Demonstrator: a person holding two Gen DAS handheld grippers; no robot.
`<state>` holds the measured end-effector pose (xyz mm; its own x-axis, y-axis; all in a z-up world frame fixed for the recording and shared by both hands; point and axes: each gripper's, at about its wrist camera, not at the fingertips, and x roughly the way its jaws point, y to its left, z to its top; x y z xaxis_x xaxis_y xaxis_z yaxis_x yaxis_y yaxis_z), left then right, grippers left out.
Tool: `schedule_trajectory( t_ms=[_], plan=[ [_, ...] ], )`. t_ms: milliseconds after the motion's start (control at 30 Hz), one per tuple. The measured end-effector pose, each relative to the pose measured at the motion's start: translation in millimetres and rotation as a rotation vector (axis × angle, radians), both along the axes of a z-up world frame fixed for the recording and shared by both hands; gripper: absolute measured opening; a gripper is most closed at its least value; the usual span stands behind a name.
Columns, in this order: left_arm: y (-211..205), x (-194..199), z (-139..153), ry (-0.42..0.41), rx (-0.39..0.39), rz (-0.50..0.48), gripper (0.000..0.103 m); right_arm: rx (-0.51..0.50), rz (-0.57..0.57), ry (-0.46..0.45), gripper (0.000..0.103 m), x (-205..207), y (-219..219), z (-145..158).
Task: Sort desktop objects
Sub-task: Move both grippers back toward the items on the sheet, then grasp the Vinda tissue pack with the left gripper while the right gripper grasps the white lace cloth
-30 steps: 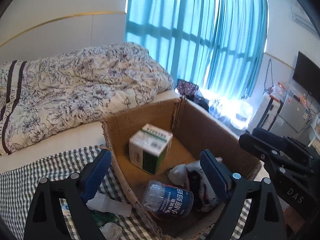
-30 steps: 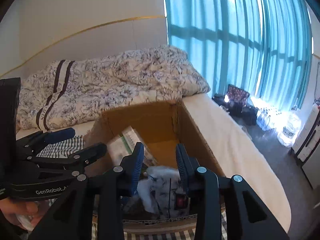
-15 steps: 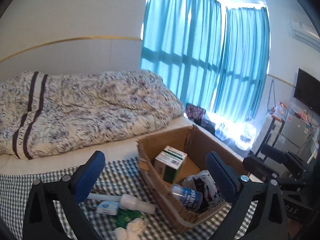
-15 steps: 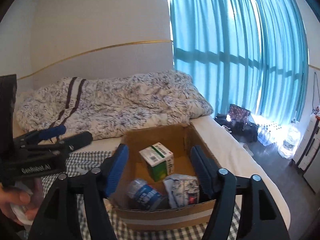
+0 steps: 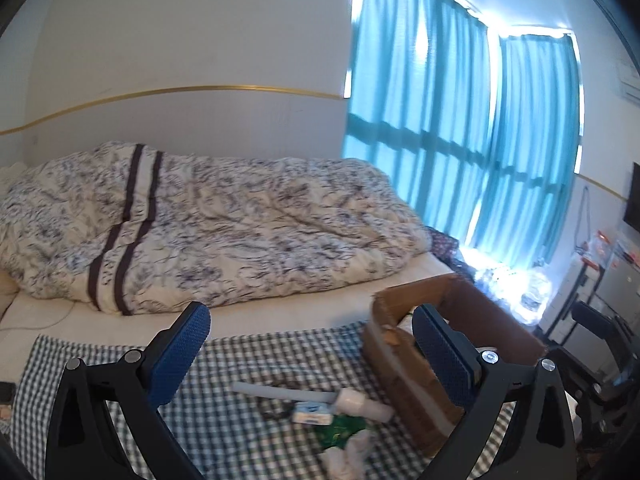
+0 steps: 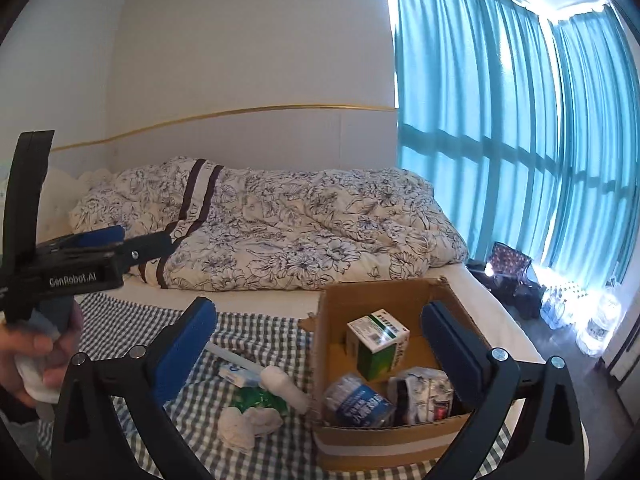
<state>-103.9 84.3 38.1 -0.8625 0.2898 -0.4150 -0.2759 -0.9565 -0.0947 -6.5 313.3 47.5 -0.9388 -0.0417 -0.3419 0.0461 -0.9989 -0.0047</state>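
The remaining clutter (image 6: 256, 396) is seen left of the box (image 6: 384, 436), nearer the empty, wide-spread left gripper (image 5: 308, 356); the right gripper (image 6: 320, 344) is opening, empty.

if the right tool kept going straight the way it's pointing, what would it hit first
Probably the cardboard box. The right tool, jaws opening and empty, tilts slightly down toward the box's near-left wall; depth is unclear, so it might pass over the rim.

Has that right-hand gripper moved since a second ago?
Yes. The right gripper has pulled back and up from the cardboard box, which looks smaller and lower now; its jaws are opening, empty.
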Motion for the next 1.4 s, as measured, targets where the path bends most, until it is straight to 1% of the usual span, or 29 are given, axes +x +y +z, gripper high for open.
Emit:
schedule_trajectory(
  t_ms=[67, 167, 233, 300, 367, 500, 533, 600, 667, 700, 800, 900, 1033, 1167, 1233, 1400],
  plan=[
    [-11, -6, -6, -0.008, -0.003, 0.028, 0.103, 0.004, 0.004, -0.002, 0.103, -3, -8, -4],
    [-24, -9, -17, -0.019, -0.012, 0.045, 0.103, 0.024, 0.041, 0.005, 0.103, -6, -22, -10],
    [-29, -14, -23, -0.033, -0.015, 0.047, 0.103, 0.026, 0.092, -0.008, 0.103, -10, -34, -19],
    [-33, -16, -31, -0.043, -0.022, 0.053, 0.103, 0.019, 0.153, -0.037, 0.103, -15, -46, -27],
    [-37, -18, -37, -0.047, -0.026, 0.058, 0.103, 0.033, 0.190, -0.070, 0.103, -21, -61, -38],
    [-42, -23, -52, -0.066, -0.036, 0.073, 0.103, 0.061, 0.219, -0.091, 0.103, -25, -82, -60],
    [-43, -25, -57, -0.073, -0.038, 0.076, 0.103, 0.059, 0.228, -0.104, 0.103, -27, -87, -67],
    [-44, -29, -68, -0.095, -0.043, 0.078, 0.103, 0.019, 0.251, -0.153, 0.103, -33, -91, -83],
    [-44, -34, -80, -0.117, -0.046, 0.074, 0.103, -0.017, 0.245, -0.198, 0.103, -41, -91, -101],
    [-43, -35, -86, -0.127, -0.049, 0.072, 0.103, -0.017, 0.231, -0.215, 0.103, -43, -91, -111],
    [-40, -43, -104, -0.160, -0.064, 0.066, 0.103, 0.027, 0.202, -0.300, 0.103, -56, -94, -139],
    [-33, -49, -124, -0.203, -0.073, 0.051, 0.103, 0.002, 0.234, -0.366, 0.103, -64, -95, -163],
    [-18, -59, -153, -0.265, -0.091, 0.009, 0.103, -0.001, 0.228, -0.420, 0.103, -71, -94, -186],
    [3, -66, -178, -0.320, -0.130, -0.040, 0.103, -0.001, 0.215, -0.452, 0.102, -77, -92, -199],
    [13, -69, -187, -0.331, -0.146, -0.063, 0.103, 0.007, 0.203, -0.459, 0.101, -80, -89, -204],
    [32, -76, -208, -0.367, -0.170, -0.098, 0.103, -0.018, 0.187, -0.486, 0.097, -87, -78, -216]
  ],
)
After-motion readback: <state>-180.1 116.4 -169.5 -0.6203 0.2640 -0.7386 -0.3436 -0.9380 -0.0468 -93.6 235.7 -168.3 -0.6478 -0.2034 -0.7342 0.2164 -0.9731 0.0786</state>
